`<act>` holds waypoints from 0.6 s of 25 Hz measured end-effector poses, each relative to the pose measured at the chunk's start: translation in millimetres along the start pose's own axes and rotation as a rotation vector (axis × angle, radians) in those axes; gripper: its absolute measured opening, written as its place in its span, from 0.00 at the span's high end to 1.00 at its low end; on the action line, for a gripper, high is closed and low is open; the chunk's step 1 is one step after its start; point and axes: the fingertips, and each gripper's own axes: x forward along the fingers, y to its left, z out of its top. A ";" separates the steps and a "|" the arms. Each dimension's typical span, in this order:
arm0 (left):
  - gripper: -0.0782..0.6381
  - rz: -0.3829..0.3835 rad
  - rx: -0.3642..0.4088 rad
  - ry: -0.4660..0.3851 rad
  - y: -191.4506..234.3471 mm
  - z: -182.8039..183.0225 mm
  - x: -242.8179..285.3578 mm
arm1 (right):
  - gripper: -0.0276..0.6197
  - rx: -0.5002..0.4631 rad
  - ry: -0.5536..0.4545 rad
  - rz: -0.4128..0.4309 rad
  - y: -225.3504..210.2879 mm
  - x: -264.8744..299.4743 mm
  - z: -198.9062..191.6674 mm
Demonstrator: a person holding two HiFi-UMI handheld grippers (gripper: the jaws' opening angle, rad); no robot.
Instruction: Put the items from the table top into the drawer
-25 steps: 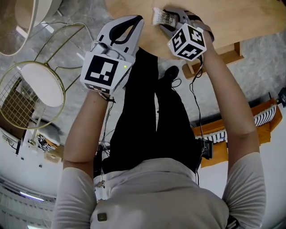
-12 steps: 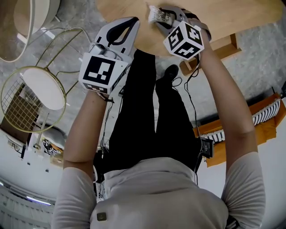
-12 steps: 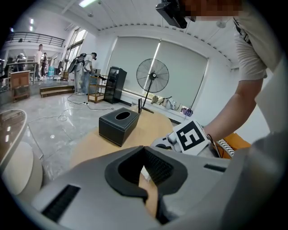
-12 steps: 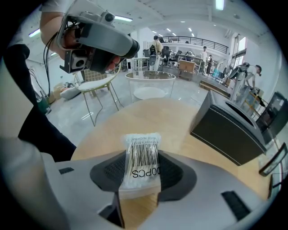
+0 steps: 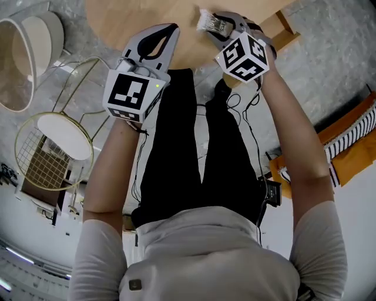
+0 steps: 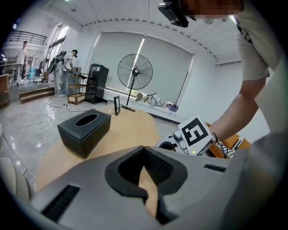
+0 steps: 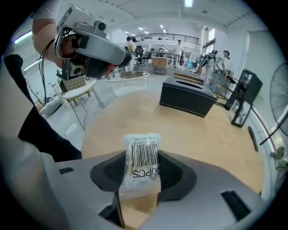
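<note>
My right gripper [image 5: 216, 24] [image 7: 143, 171] is shut on a clear plastic packet [image 5: 210, 21] [image 7: 143, 155] with a barcode label. It holds the packet just above the near edge of the round wooden table [image 5: 135, 17] [image 7: 207, 134]. To its left, my left gripper [image 5: 169, 29] [image 6: 145, 174] is shut with nothing in it, over the same table edge. A black tissue box [image 6: 84, 126] [image 7: 186, 99] and a small picture frame [image 6: 116, 105] [image 7: 238, 112] stand on the table farther off. No drawer is in view.
A wire side table with a white round top [image 5: 59, 135] stands on the floor at the left, and a pale chair [image 5: 29, 41] is beyond it. Orange furniture [image 5: 352, 147] is at the right. A standing fan [image 6: 135, 72] and people are far behind the table.
Both grippers have shifted across the table's near edge and the table now sits further left in the head view. The right gripper has rolled slightly, with the packet in it throughout.
</note>
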 end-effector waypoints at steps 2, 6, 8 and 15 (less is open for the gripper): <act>0.88 -0.034 0.031 0.014 -26.1 4.1 19.0 | 0.64 0.064 -0.007 -0.037 -2.2 -17.6 -31.0; 0.88 -0.106 0.098 0.031 -85.9 11.7 49.6 | 0.64 0.189 -0.015 -0.102 4.7 -55.2 -94.3; 0.88 -0.146 0.117 0.050 -105.5 17.2 62.7 | 0.64 0.253 -0.016 -0.126 5.3 -68.6 -116.5; 0.88 -0.221 0.163 0.095 -155.8 16.7 105.1 | 0.64 0.361 -0.029 -0.176 5.3 -85.8 -176.6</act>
